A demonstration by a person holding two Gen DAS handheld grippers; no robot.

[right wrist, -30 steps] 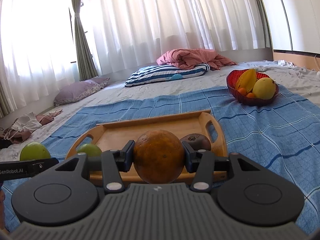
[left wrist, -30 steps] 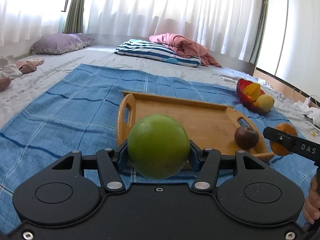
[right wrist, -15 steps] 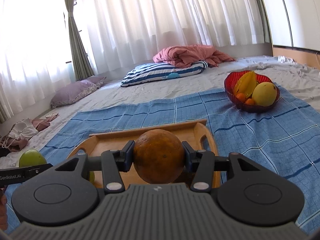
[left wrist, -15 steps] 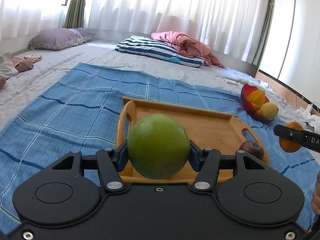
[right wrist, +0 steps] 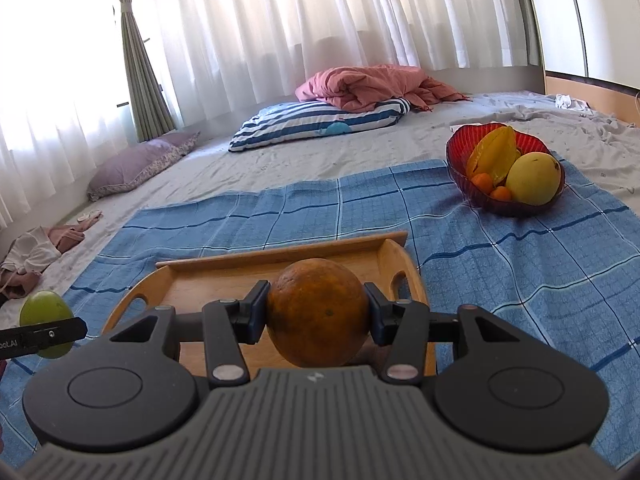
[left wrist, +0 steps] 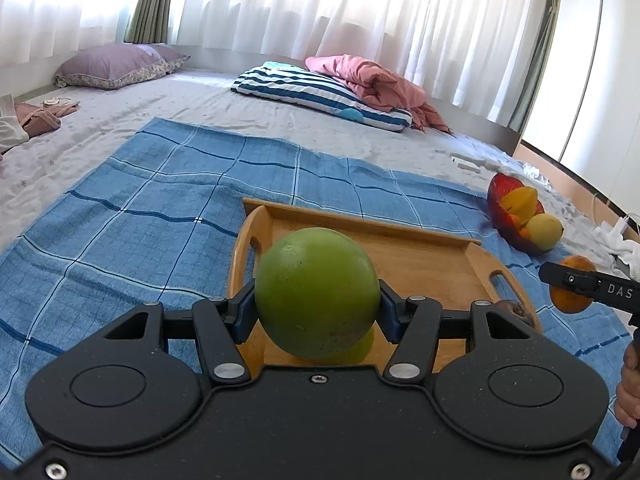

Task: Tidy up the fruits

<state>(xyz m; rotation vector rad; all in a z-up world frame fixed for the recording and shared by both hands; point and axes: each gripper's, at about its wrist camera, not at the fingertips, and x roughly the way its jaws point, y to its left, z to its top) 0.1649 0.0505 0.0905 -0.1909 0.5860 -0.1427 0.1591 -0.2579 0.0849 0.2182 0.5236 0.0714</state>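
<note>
We are reading "DAS" on the right gripper (left wrist: 570, 290), clamping an orange (right wrist: 318, 312); our left gripper (left wrist: 317, 312) is clamping a green fruit (left wrist: 317, 292); at two o'clock, a red bowl (right wrist: 460, 160) is holding starfruit (right wrist: 496, 152).

1. The right gripper (right wrist: 318, 316) is clamping a round, dull orange fruit (right wrist: 318, 312) between its two black pads, above a rectangular wooden tray with cut-out handles (right wrist: 208, 284).
2. The tray is sitting on a blue checked cloth (right wrist: 500, 264).
3. At two o'clock, a red ribbed glass bowl (right wrist: 460, 152) is holding a yellow starfruit, a pale yellow mango and small oranges.
4. At nine o'clock, the left gripper (right wrist: 48, 336) is gripping a green round fruit (right wrist: 44, 312).
</note>
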